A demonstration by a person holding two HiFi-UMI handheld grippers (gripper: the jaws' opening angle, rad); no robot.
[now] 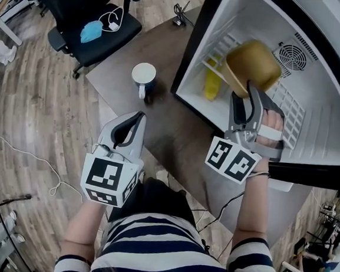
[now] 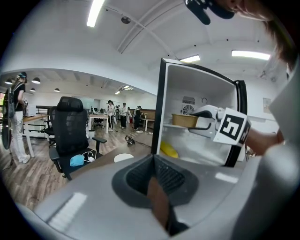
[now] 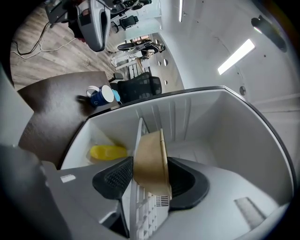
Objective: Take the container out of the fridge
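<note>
The fridge [image 1: 330, 134] stands open on the table [image 1: 176, 133], and the container [image 1: 252, 64], a brown paper bowl, is inside it at the wire shelf [image 1: 293, 108], so it is not yet out. The right gripper [image 1: 245, 93] reaches into the fridge, rolled so that one jaw lies over the bowl and the other under it. In the right gripper view the jaws stand wide with the bowl filling the gap between them, and both pads look to lie against it, so I take this as a grip just made. How hard they press I cannot tell. The shelf's front edge runs close by the lower jaw, and I cannot tell whether the bowl rests on the wires or has come clear of them. The left gripper [image 1: 140, 117] hangs over the table outside the fridge, well apart from the bowl, with its jaws together and nothing between them. A mug [image 1: 144, 77] stands on the table near the fridge's open side, and a yellow thing [image 1: 212, 86] lies on the fridge floor below the shelf. By my reading the reach and the grasp are done. What is left is the main part: lift the bowl free of the shelf, draw it out through the opening without snagging the wires, and bring it clear of the fridge.
</note>
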